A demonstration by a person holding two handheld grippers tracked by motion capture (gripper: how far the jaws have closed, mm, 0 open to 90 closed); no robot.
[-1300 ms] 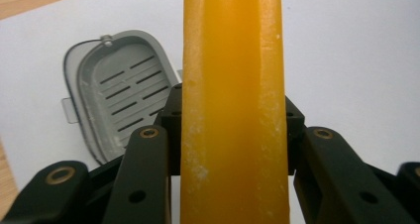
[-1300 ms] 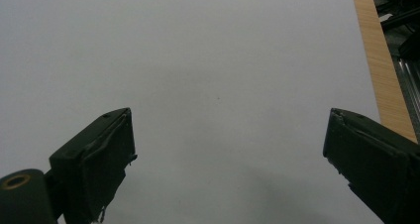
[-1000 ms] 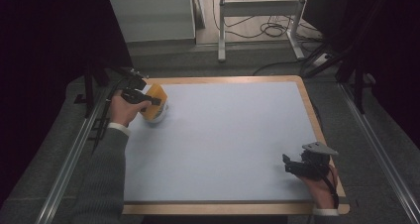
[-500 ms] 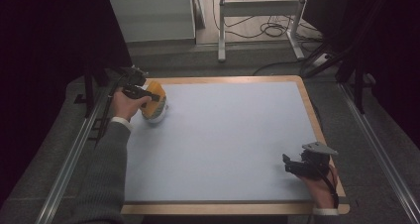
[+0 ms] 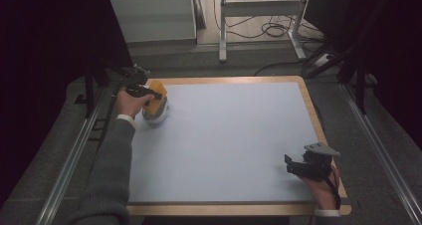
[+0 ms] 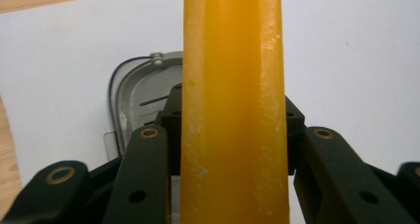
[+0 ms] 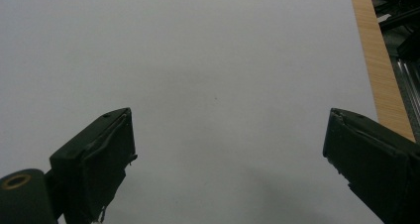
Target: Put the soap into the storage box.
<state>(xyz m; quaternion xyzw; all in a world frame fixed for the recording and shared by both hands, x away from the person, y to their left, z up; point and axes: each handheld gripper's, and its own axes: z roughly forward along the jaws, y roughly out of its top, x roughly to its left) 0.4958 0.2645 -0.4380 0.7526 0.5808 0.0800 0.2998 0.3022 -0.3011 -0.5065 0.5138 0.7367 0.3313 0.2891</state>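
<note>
I am pinching the orange block (image 6: 233,115) in my left tongs (image 5: 144,91) over a grey container (image 6: 141,92); my right tongs (image 7: 228,169) are idling wide open, empty; release seems left.

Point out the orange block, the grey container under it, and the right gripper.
Orange block (image 6: 233,110), left gripper view, middle of its front face.
Grey container (image 6: 143,92), left gripper view, its inner wall.
Right gripper (image 5: 292,166), high view, between its fingers.
</note>
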